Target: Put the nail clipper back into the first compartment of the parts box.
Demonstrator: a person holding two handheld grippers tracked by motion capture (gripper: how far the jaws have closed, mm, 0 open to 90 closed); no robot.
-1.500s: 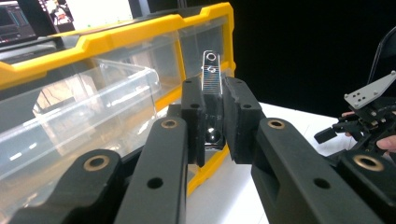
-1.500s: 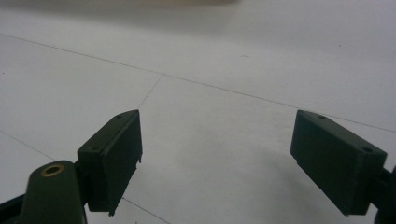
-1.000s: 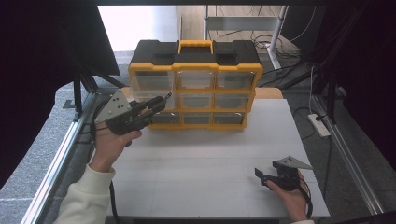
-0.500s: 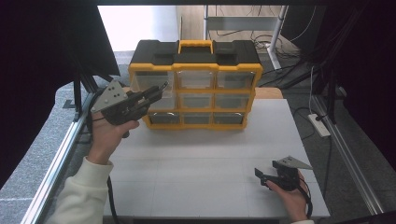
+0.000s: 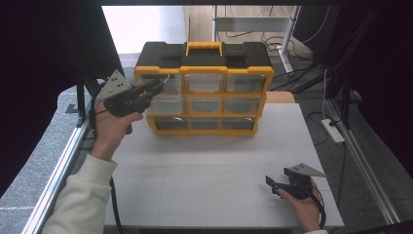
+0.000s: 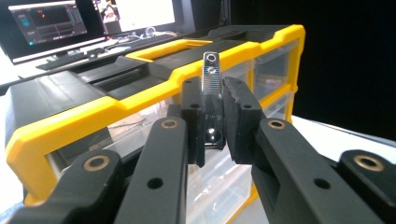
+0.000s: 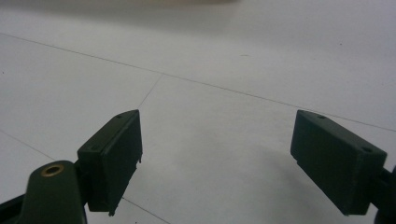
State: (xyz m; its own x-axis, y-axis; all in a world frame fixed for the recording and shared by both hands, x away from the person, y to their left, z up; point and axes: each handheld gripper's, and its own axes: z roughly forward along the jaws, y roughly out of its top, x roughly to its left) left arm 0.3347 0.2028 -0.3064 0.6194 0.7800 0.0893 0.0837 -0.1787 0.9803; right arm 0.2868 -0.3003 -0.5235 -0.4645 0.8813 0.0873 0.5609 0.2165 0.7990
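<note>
Here the left tool (image 6: 214,126) pinches a metal nail clipper (image 6: 211,93), upright between its pads.

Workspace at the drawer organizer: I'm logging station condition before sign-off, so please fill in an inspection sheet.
Surface: white table, bare in front.
Job's things: nail clipper clamped in left gripper; yellow-and-black drawer organizer upright at the table's back, drawers shut.
Clutter: nothing seen.
Grippers: left gripper raised at the top-left drawer; right gripper open, low over the table.
Cables: power strip and cords on the floor.
Surroundings: monitors behind.
</note>
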